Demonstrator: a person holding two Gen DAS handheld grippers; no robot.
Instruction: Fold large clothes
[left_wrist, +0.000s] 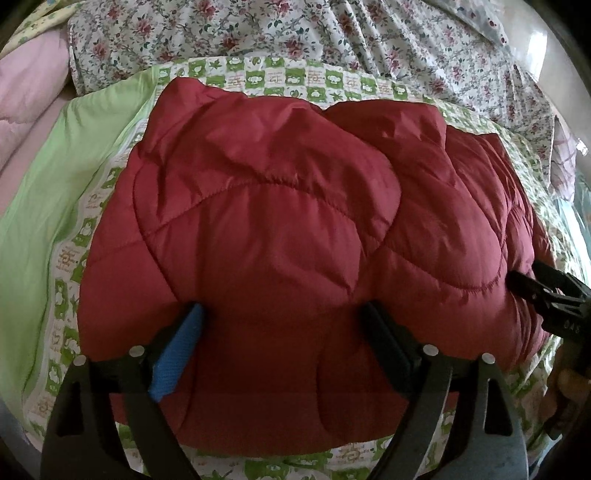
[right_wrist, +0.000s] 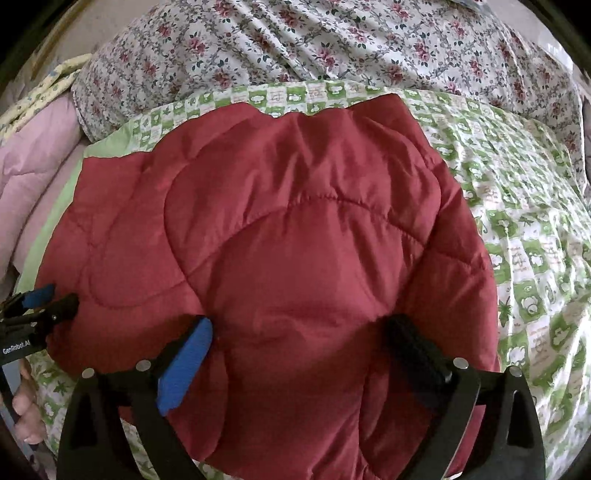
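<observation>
There was one red quilted padded jacket (left_wrist: 280, 221), one green-and-white checked bed cover (left_wrist: 66, 266), one floral sheet (left_wrist: 258, 33), one pink quilt (left_wrist: 26, 99), and two black tools (left_wrist: 284, 325) (right_wrist: 299, 336).

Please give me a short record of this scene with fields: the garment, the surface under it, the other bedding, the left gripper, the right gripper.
garment: red quilted jacket, folded into a puffy bundle
surface: green and white patterned sheet, with a plain light green cloth at its left
other bedding: floral sheet behind, pink quilt at far left
left gripper: fingers spread wide, bundle's near part between them
right gripper: fingers spread wide over the bundle's right part
</observation>
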